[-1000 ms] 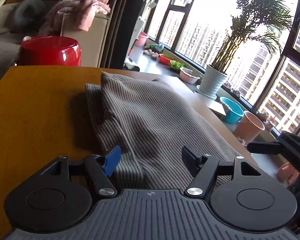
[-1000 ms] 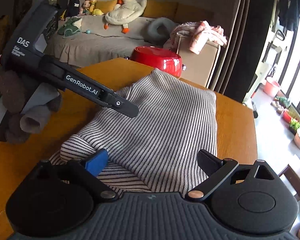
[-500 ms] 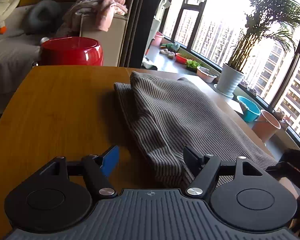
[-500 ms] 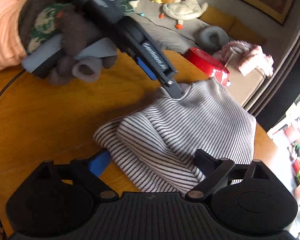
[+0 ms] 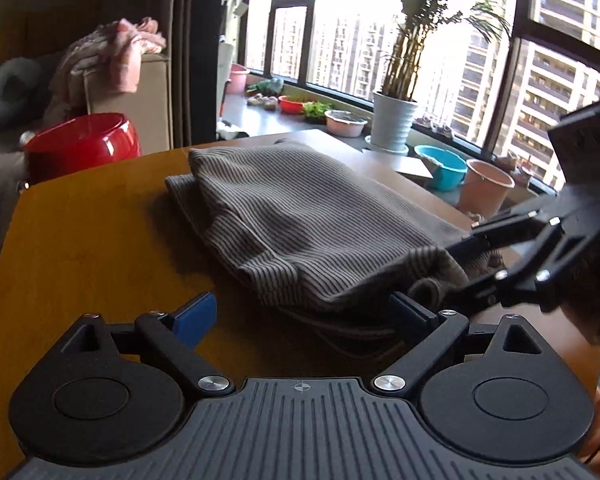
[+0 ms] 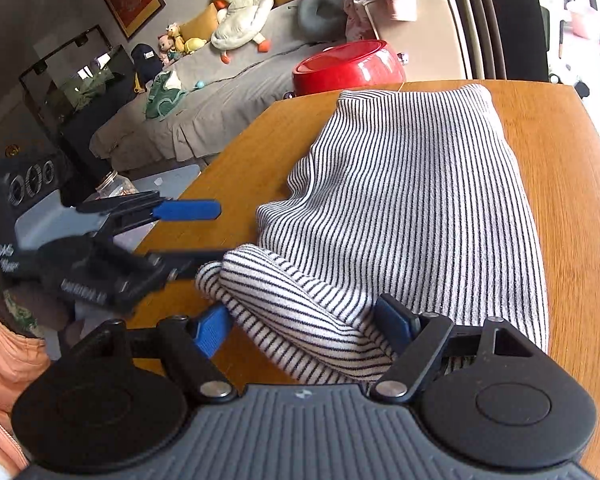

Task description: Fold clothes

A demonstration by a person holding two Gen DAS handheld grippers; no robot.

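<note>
Striped garment (image 6: 412, 208): black-and-white striped knit, lying folded on the wooden desk (image 6: 572, 200), its far end towards the red tub; also seen in the left wrist view (image 5: 300, 220).
Near end of garment: bunched into a rolled lump at the near edge of the desk, right in front of both grippers.
Left gripper (image 5: 306, 314): jaws opening and standing wide; the near hem of the garment lies between them, the right pad beside the cloth, the left blue pad clear over bare wood, no grip on it. In the right wrist view (image 6: 204, 236) it reaches in from the left, its lower finger just at the rolled lump.
Right gripper (image 6: 304, 326): jaws closing around the rolled lump, which fills the gap between the blue pads; whether they press it yet cannot be told. In the left wrist view (image 5: 472, 268) it comes in from the right at the same near corner.
Red tub (image 6: 348, 66): beyond the far edge of the desk.
Potted palm (image 5: 396, 120): on the window ledge, far right.
</note>
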